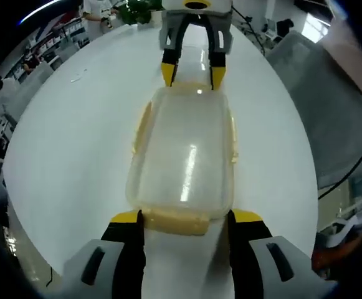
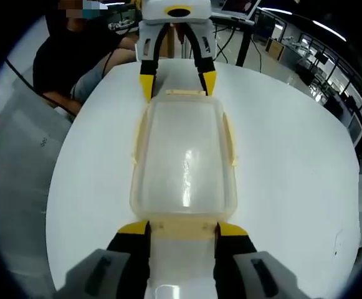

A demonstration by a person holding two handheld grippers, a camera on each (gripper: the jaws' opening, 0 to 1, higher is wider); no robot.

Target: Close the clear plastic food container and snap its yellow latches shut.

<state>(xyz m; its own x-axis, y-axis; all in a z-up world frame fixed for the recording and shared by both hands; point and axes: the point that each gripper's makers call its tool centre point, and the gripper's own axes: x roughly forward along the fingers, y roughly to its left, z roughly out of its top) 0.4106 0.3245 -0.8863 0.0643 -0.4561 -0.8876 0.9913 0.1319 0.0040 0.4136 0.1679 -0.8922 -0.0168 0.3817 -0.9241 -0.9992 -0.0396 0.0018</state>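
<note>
A clear plastic container (image 1: 184,156) (image 2: 184,156) lies on the white table with its lid resting on top. Pale yellow latches (image 1: 142,128) (image 2: 229,140) run along its long sides. My left gripper (image 1: 185,218) is open at one short end, its jaws either side of that end's yellow latch (image 1: 177,222). At the opposite short end my right gripper (image 2: 183,228) is open around the other end latch (image 2: 184,230). Each gripper also shows across the container from the other: the right gripper (image 1: 193,75) and the left gripper (image 2: 177,84).
The round white table (image 1: 75,156) (image 2: 293,162) stretches out on both sides of the container. A grey chair back (image 1: 330,106) (image 2: 19,162) stands at the table's edge. A person in dark clothes (image 2: 75,56) sits behind the left gripper. Office desks lie beyond.
</note>
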